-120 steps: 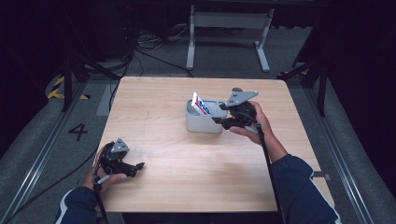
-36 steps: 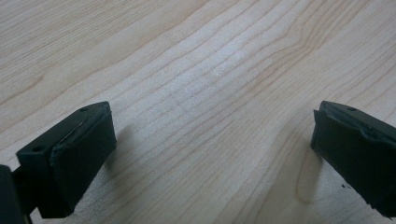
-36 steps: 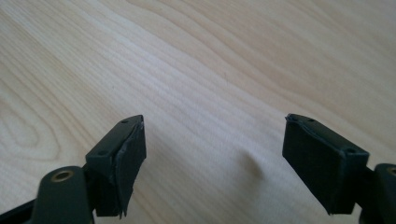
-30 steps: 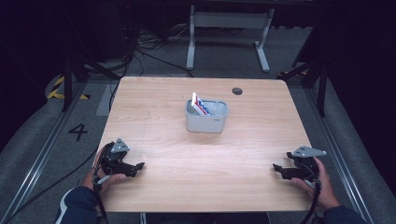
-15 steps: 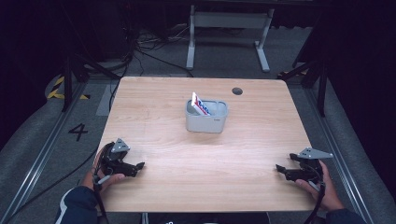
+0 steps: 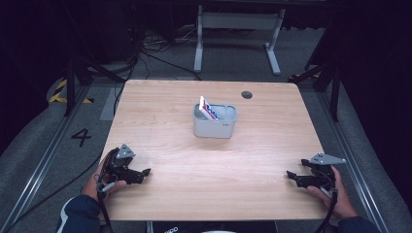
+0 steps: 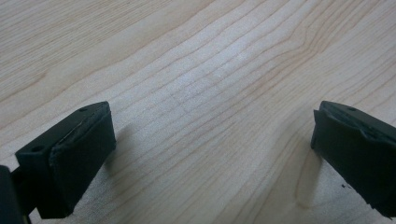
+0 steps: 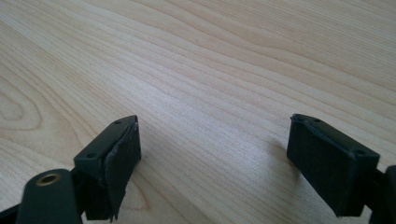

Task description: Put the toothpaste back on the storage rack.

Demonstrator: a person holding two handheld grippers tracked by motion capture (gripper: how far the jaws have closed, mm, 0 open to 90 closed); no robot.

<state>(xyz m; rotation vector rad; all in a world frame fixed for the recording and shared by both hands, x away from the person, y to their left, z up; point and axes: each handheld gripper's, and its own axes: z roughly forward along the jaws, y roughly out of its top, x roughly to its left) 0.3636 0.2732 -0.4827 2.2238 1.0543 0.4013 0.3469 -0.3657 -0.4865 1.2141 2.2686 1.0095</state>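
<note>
Two grippers rest at the near corners of the worktop [image 6: 160, 116] in the high view; the left gripper [image 6: 141, 173] and the right gripper [image 6: 292, 176] point their jaws inward, both released and grasping nothing; the grey bin [image 6: 214, 121] stands well ahead of both pairs of jaws, between their lines, with a white card [image 6: 208, 108] leaning upright inside it, tilted and standing above the rim.

Left gripper view: the jaws stand wide apart with bare wood between them, tips close to the surface.

Right gripper view: the same, jaws spread over bare wood; the pad on one jaw looks frayed at its lower edge.

Likely risks: a reach toward the card could knock the light bin and slide it; the worn pad may let a thin card slip; jaws dragged low could scrape the wood.
</note>
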